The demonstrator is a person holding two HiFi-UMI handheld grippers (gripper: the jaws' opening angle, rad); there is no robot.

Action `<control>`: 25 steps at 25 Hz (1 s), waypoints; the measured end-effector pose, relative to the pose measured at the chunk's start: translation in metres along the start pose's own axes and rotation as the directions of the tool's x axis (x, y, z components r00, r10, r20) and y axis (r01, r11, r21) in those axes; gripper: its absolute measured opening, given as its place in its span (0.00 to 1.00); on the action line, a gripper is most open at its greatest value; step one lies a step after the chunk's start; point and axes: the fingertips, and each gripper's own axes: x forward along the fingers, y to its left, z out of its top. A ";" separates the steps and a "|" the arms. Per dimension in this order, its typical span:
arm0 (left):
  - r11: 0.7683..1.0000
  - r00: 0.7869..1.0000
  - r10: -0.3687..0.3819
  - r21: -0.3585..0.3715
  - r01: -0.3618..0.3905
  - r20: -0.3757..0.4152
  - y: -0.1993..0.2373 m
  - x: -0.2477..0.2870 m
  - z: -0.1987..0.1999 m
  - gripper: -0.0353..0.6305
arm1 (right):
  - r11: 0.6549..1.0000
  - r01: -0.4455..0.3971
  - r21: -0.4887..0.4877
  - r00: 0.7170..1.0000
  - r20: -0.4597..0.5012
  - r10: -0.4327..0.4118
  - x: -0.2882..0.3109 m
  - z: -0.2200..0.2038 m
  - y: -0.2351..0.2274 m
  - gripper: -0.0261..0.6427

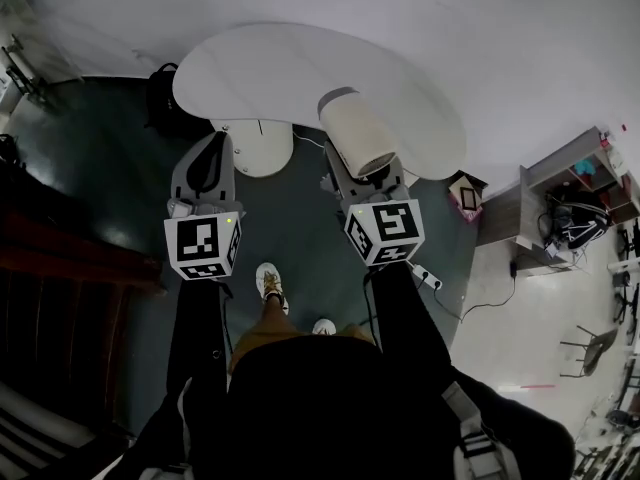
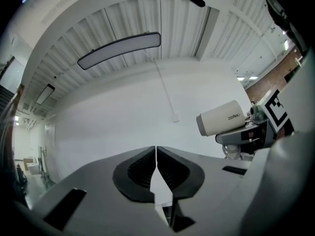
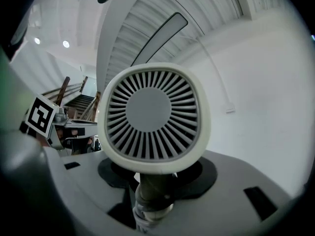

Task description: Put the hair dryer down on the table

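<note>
Hair dryer (image 1: 355, 133) nozzle forward, grille rearward

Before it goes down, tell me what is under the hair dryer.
The white table shows beneath the hair dryer; the patch behind its body is hidden.

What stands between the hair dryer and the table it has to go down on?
Nothing visible does. The right gripper holds the hair dryer by its handle over the near edge of the white table, whose top shows bare.
</note>
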 end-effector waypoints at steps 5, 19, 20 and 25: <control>1.000 1.000 -0.014 0.002 0.014 -0.004 0.047 0.040 -0.006 0.09 | 1.000 0.009 0.007 1.000 0.005 -0.009 0.062 0.007 0.009 0.36; 0.997 0.997 -0.079 -0.019 0.078 -0.014 0.144 0.093 -0.032 0.09 | 0.998 0.057 0.001 0.998 0.014 -0.057 0.170 0.015 0.038 0.36; 0.997 0.997 -0.080 -0.023 0.080 -0.015 0.146 0.094 -0.034 0.09 | 0.998 0.059 0.001 0.998 0.008 -0.059 0.172 0.013 0.039 0.36; 0.996 0.996 -0.083 -0.033 0.083 -0.016 0.152 0.101 -0.042 0.09 | 0.998 0.060 -0.002 0.998 0.000 -0.060 0.186 0.011 0.038 0.36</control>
